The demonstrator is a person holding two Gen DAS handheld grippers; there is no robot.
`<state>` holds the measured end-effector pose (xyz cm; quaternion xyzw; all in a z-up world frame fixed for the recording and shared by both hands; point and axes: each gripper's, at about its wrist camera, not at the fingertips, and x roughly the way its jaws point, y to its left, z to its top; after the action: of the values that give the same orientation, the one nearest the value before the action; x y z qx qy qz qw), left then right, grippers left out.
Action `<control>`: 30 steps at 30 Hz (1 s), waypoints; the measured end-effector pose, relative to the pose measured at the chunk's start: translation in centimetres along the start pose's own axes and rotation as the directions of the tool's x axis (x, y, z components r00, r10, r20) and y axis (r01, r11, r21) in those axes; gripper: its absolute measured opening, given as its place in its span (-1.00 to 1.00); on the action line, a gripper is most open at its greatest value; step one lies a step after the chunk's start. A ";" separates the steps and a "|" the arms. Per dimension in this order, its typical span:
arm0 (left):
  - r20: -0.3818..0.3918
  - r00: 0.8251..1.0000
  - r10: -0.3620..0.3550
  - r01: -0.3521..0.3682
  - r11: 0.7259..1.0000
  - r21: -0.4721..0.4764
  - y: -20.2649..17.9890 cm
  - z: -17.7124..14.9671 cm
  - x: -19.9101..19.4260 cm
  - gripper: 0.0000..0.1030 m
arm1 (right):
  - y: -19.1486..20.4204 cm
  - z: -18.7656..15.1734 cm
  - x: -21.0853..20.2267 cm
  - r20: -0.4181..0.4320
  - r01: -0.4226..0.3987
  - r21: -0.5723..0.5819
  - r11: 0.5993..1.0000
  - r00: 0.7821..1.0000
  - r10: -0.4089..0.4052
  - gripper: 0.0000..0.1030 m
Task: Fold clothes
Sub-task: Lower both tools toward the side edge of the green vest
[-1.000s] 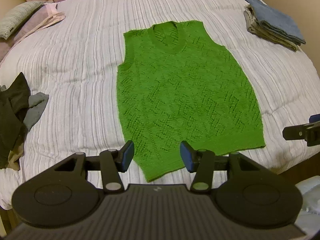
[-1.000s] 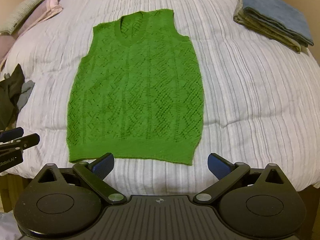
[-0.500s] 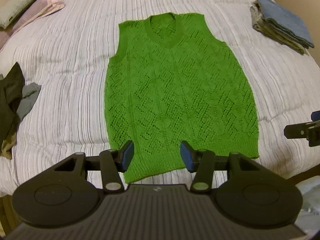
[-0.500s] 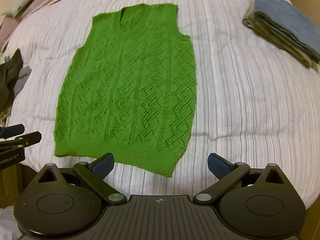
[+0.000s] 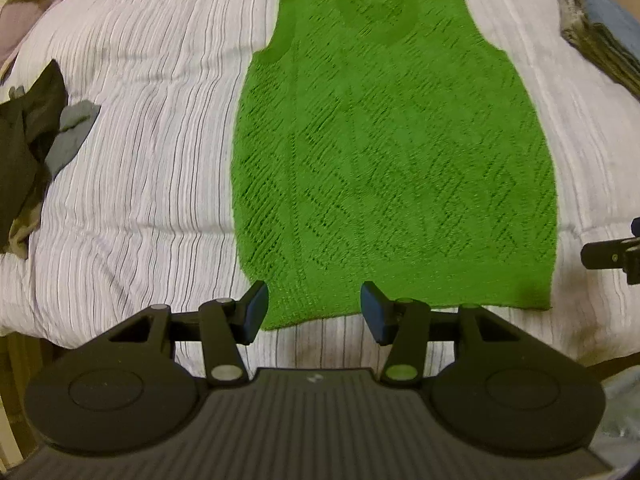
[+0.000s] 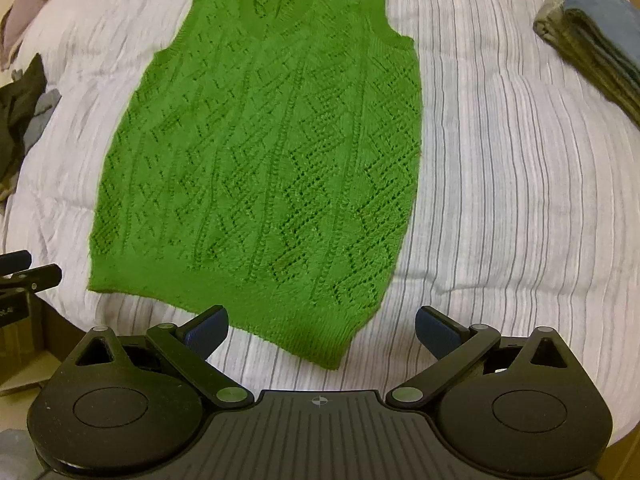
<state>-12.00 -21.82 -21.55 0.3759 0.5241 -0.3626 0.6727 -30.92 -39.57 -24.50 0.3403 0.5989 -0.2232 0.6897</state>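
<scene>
A green knitted sleeveless vest [image 5: 392, 152] [image 6: 264, 160] lies flat on the striped white bedspread [image 5: 140, 160], neck away from me and hem toward me. My left gripper [image 5: 314, 312] hangs open above the hem's near left corner, with nothing between its blue pads. Over the hem's near right corner, my right gripper [image 6: 322, 330] stands wide open and holds nothing. Each gripper shows at the edge of the other's view: the right one [image 5: 612, 254] and the left one [image 6: 24, 274].
A stack of folded blue and olive clothes [image 5: 600, 36] [image 6: 596, 36] sits at the far right of the bed. Dark crumpled garments [image 5: 28, 152] [image 6: 20, 120] lie at the left edge. The bed's near edge [image 5: 580, 356] runs just below the hem.
Both grippers have come down and closer to the vest, whose hem now lies nearer the fingertips and looks larger. The views have rolled slightly. Jaw openings look the same.
</scene>
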 end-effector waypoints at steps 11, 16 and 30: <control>-0.038 0.999 -0.004 0.006 0.999 0.053 1.1 2.7 3.0 -0.09 | -2.9 0.9 1.3 -0.014 0.070 0.125 0.990 0.998 -0.068 0.98; -0.046 0.999 -0.024 0.027 0.997 0.071 1.7 4.4 4.5 -0.09 | -2.7 2.0 2.4 -0.031 0.092 0.144 0.985 0.996 -0.088 0.98; -0.030 0.995 -0.097 0.099 0.993 0.064 4.9 11.1 12.8 -0.10 | -7.0 10.2 7.5 0.080 0.071 0.130 0.989 0.993 -0.082 0.97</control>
<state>-0.53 -30.62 -31.55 0.3764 0.5387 -0.4072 0.6343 -27.65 -50.98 -32.70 0.3503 0.5662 -0.3015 0.6826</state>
